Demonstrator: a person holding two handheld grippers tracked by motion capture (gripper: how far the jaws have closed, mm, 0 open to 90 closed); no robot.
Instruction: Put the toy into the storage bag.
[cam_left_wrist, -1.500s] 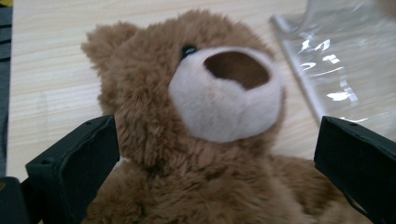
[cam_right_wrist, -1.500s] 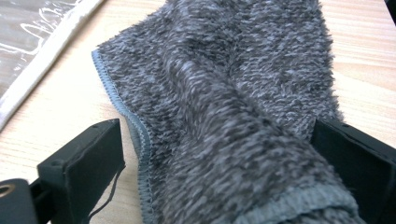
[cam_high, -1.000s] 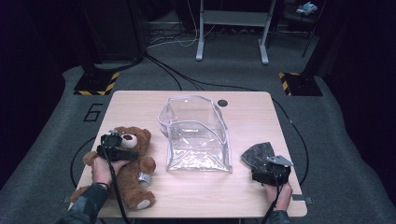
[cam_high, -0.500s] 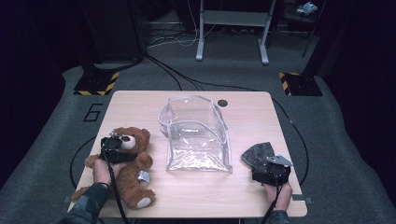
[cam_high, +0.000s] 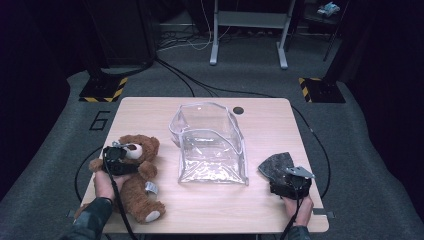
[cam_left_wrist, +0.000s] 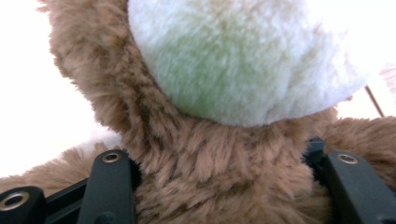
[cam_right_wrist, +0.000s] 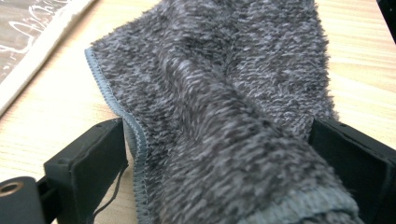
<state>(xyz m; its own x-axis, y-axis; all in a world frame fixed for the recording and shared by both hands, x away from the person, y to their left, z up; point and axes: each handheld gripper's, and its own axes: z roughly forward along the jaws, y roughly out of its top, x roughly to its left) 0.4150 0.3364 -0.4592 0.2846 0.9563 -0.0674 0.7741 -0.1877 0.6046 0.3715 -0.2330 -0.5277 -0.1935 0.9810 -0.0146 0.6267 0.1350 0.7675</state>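
Note:
A brown teddy bear (cam_high: 137, 192) lies on its back at the table's left, white muzzle up. My left gripper (cam_high: 127, 156) sits at its neck. In the left gripper view its jaws have just been closing and now press into the fur on both sides of the teddy bear's neck (cam_left_wrist: 210, 172). At the front right, my right gripper (cam_high: 283, 178) is shut on a fuzzy dark grey cloth (cam_high: 276, 164). In the right gripper view the grey cloth (cam_right_wrist: 224, 70) is bunched between the two black jaws and spreads out on the wood beyond them.
A clear plastic bag (cam_high: 210, 145) stands open in the middle of the light wooden table (cam_high: 270, 125). A small black disc (cam_high: 238, 110) sits near the far edge. Cables, a stand's legs and yellow-black floor markers lie beyond the table.
The left gripper has shifted slightly at the bear's neck. The right hand, the cloth and the bag have stayed where they were.

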